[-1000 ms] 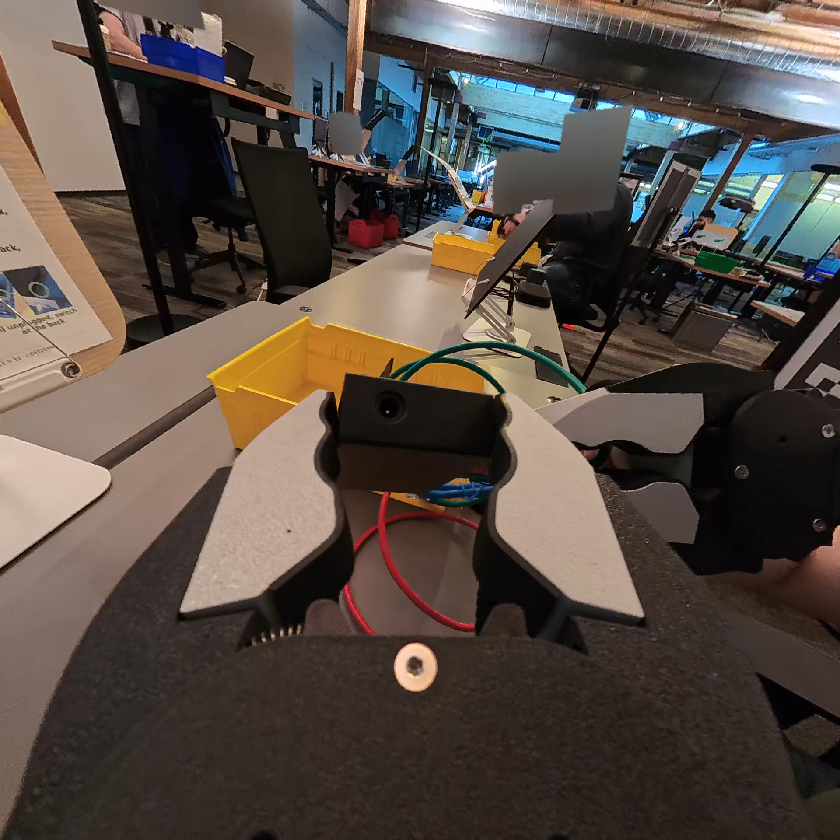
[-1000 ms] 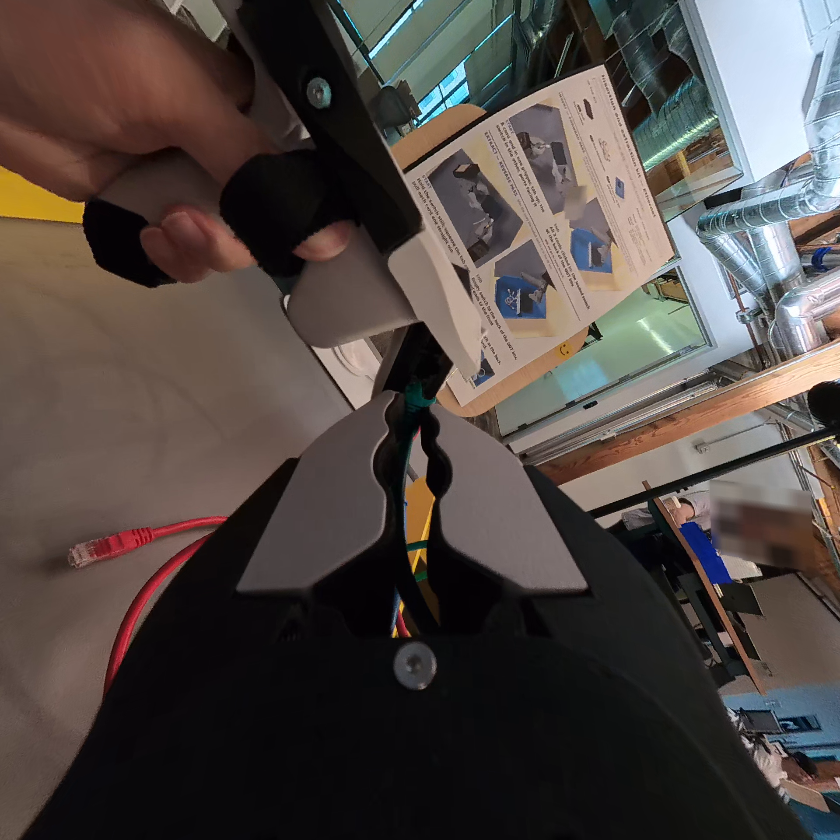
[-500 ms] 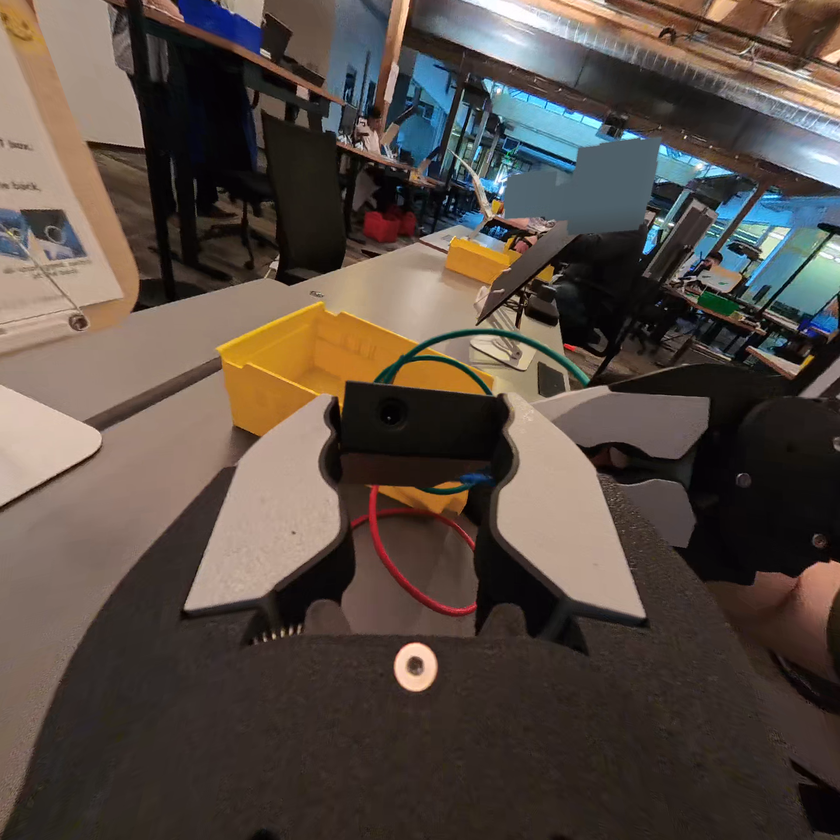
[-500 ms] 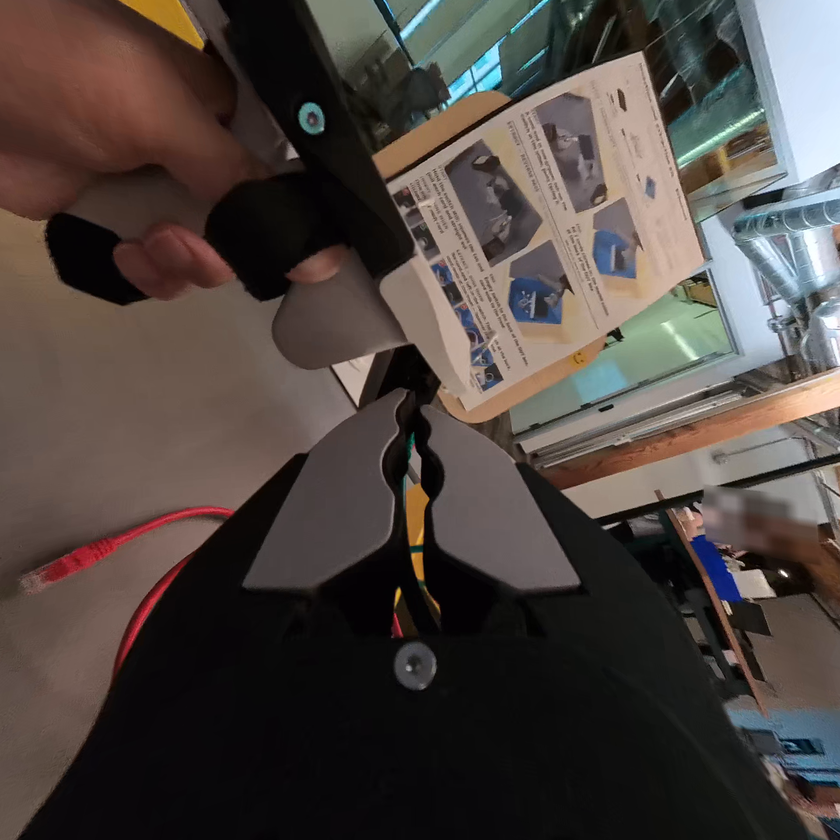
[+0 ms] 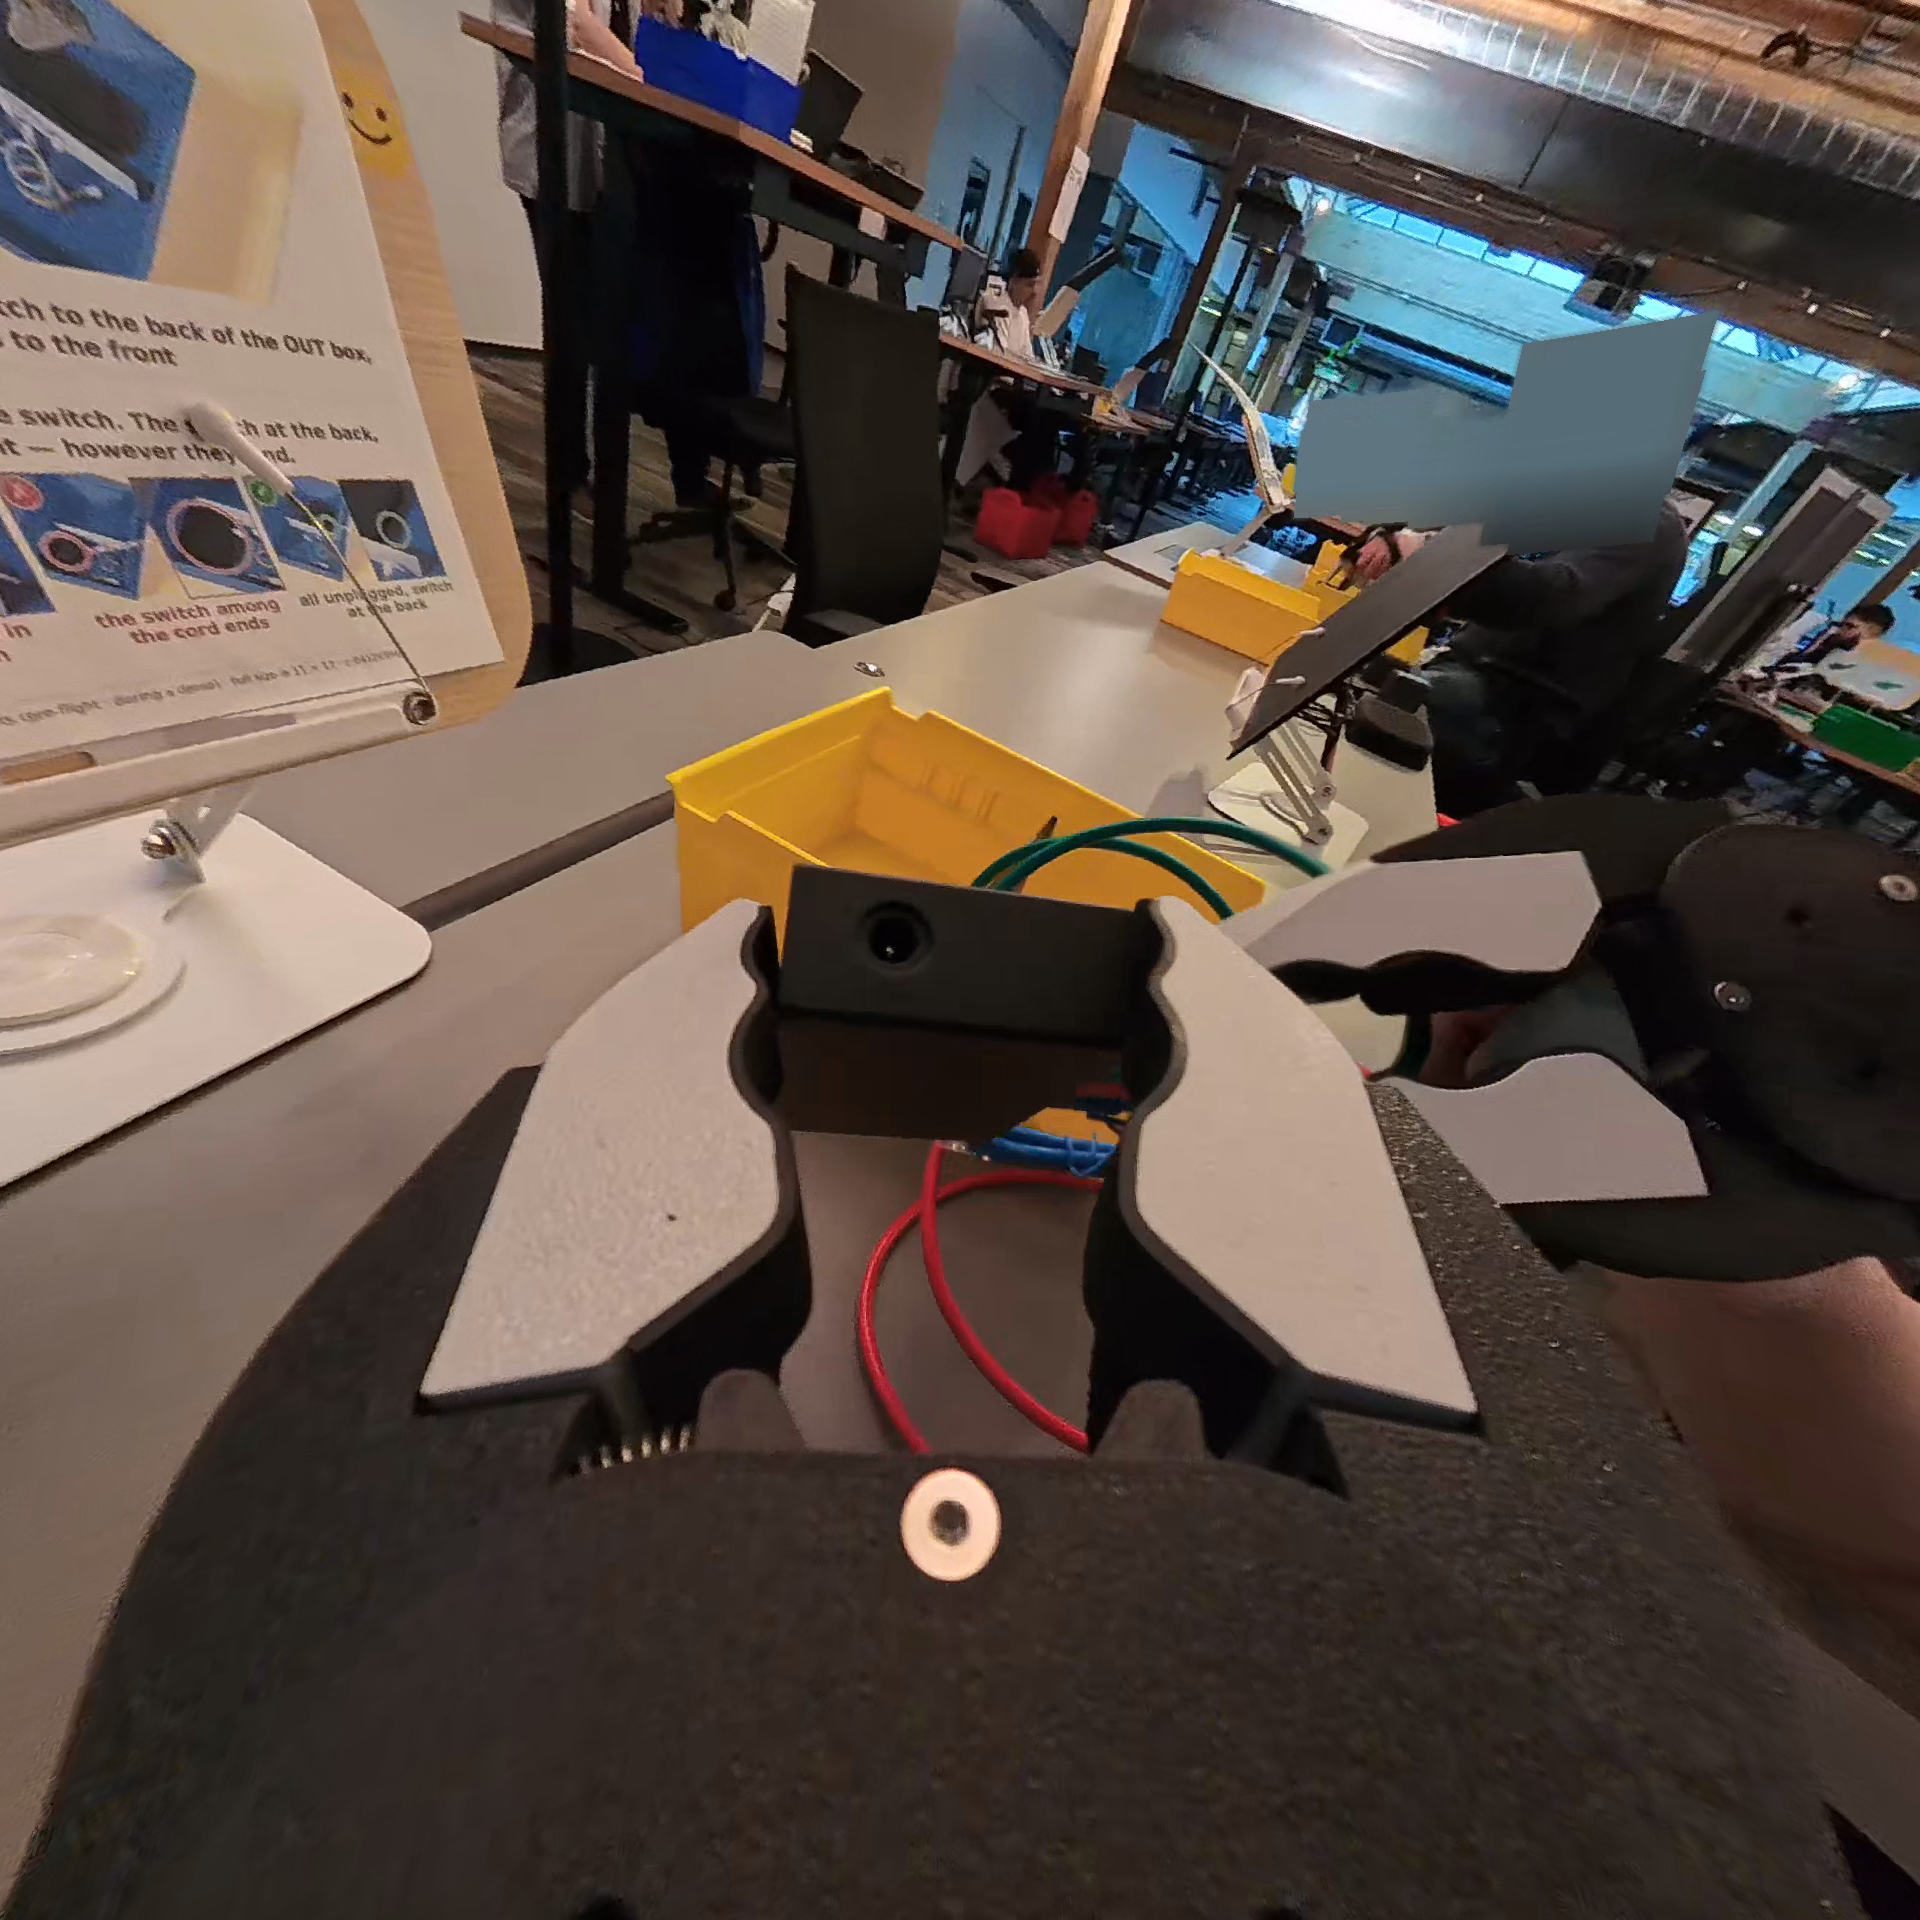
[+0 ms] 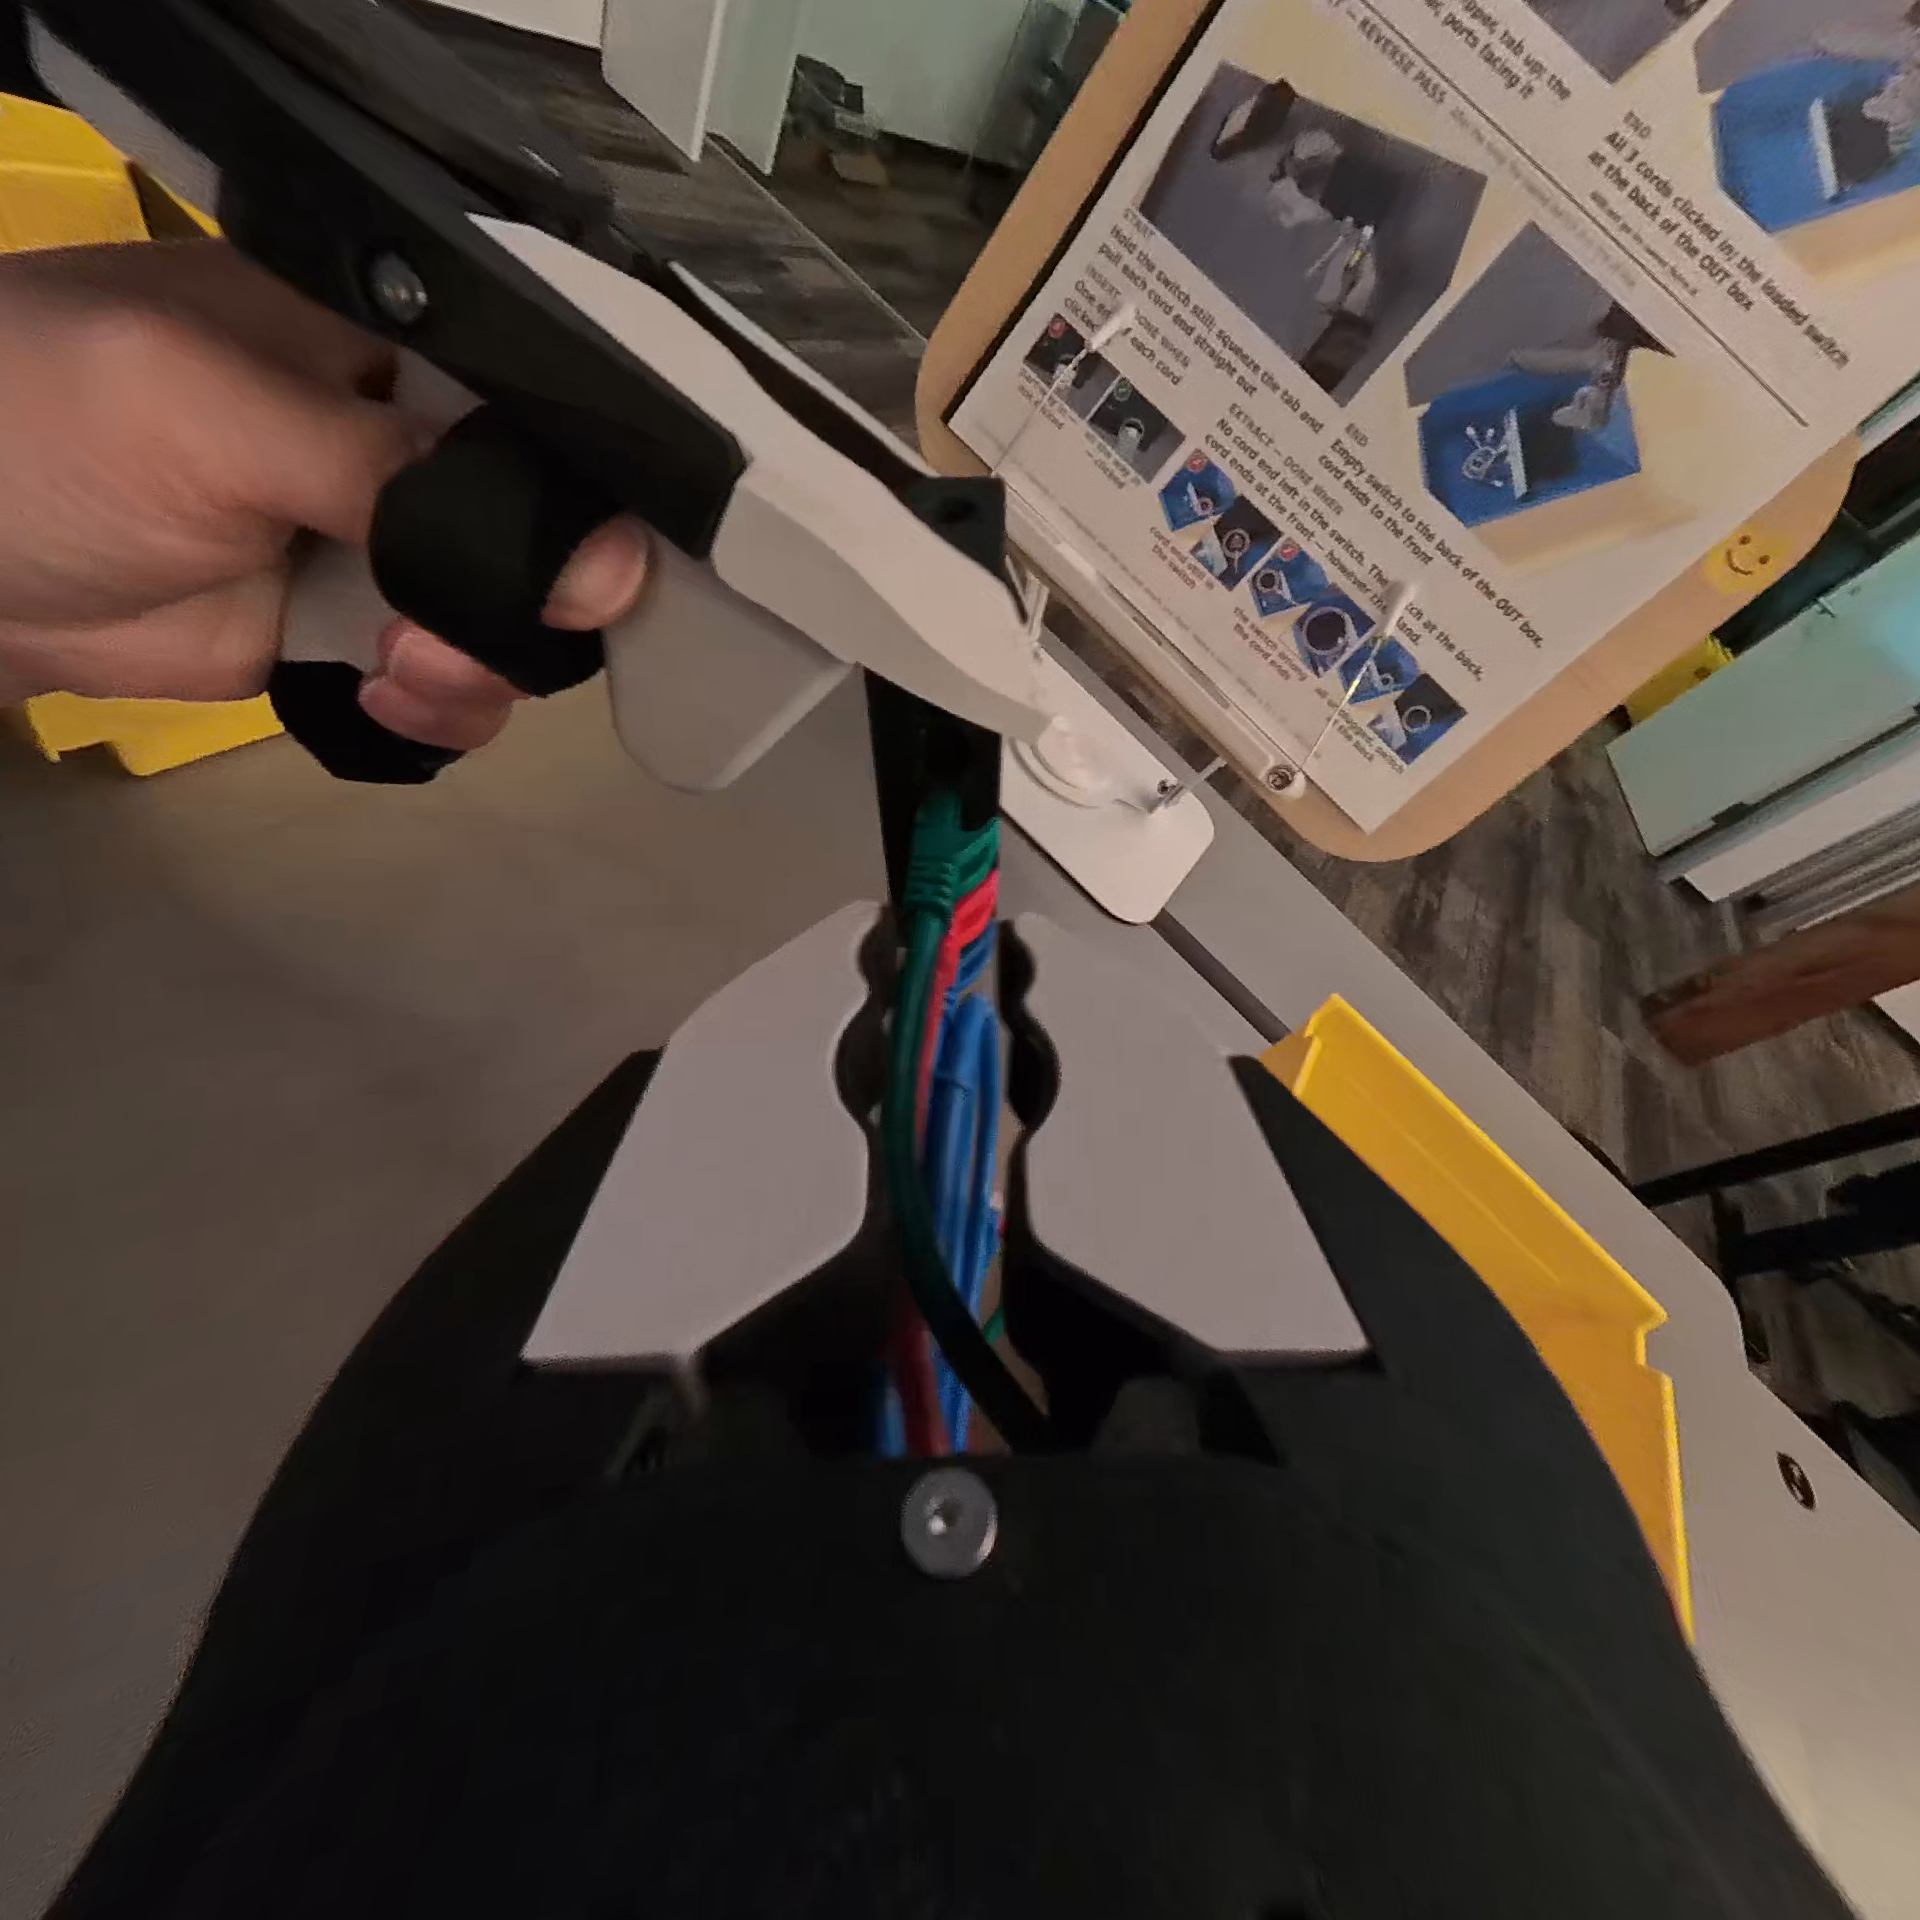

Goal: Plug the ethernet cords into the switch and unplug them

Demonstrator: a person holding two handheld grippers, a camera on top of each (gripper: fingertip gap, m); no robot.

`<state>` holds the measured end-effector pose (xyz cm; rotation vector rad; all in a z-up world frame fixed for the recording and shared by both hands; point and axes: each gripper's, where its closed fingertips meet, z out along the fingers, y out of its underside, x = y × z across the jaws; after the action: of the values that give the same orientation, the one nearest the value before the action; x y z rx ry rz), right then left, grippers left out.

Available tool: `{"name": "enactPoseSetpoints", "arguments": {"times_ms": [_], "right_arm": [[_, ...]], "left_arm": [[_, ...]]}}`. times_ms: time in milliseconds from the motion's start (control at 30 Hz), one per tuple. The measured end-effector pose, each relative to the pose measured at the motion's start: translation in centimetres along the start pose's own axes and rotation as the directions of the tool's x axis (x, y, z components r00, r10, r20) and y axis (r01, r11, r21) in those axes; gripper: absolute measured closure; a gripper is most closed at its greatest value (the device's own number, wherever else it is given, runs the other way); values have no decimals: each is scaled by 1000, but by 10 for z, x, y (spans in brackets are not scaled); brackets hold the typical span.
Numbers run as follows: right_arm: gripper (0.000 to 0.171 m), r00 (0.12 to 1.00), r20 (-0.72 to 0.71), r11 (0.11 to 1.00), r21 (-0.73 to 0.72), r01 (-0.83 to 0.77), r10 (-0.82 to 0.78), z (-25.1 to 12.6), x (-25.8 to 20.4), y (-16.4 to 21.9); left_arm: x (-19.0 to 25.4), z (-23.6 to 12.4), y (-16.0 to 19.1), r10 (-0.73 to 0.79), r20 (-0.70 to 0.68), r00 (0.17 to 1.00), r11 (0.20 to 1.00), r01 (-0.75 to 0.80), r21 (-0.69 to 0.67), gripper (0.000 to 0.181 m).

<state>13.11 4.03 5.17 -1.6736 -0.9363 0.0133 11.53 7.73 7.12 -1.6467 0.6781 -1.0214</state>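
My left gripper [image 5: 956,997] is shut on the black switch [image 5: 956,966] and holds it above the grey table [image 5: 260,1195]. In the right wrist view the switch [image 6: 935,748] shows edge-on with the green cord's plug [image 6: 940,852] seated in it. My right gripper [image 6: 943,925] is open just behind that plug. The green cord, a red cord [image 6: 966,914] and blue cords [image 6: 966,1091] run between its fingers. In the left wrist view the right gripper [image 5: 1288,971] is just right of the switch. The green cord [image 5: 1143,831] loops behind and the red cord [image 5: 914,1299] lies below.
A yellow bin [image 5: 883,790] stands behind the switch and shows at the right wrist view's right edge [image 6: 1455,1226]. An instruction board on a white stand [image 5: 208,416] is at the left. A second yellow bin [image 6: 62,187] is far left. A person's hand [image 6: 156,499] grips the left gripper's handle.
My right gripper has opened off the green cord and drawn back a little from the switch. The left gripper has swung left, still holding the switch.
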Motion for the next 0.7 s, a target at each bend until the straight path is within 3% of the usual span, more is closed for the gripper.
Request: {"name": "enactPoseSetpoints", "arguments": {"times_ms": [33,233,400,567,700], "right_arm": [[162,1000,8,1000,10,11,-11,0,-4,-1],[161,979,-142,988,21,152,-148,1,0,-7],[162,990,-104,993,53,101,-96,-4,-1,-5],[165,979,-126,986,27,166,-161,-6,-4,3],[166,977,-147,986,40,164,-156,-6,-4,6]], "left_arm": [[0,-1,-2,-1,6,1000,1000,1,13,118],[2,-5,-8,-18,31,999,998,16,53,117],[8,-5,-10,23,13,1000,998,-24,50,117],[19,-2,-7,181,5,984,983,-181,37,117],[17,1,-2,147,-10,989,989,-147,26,117]]}}
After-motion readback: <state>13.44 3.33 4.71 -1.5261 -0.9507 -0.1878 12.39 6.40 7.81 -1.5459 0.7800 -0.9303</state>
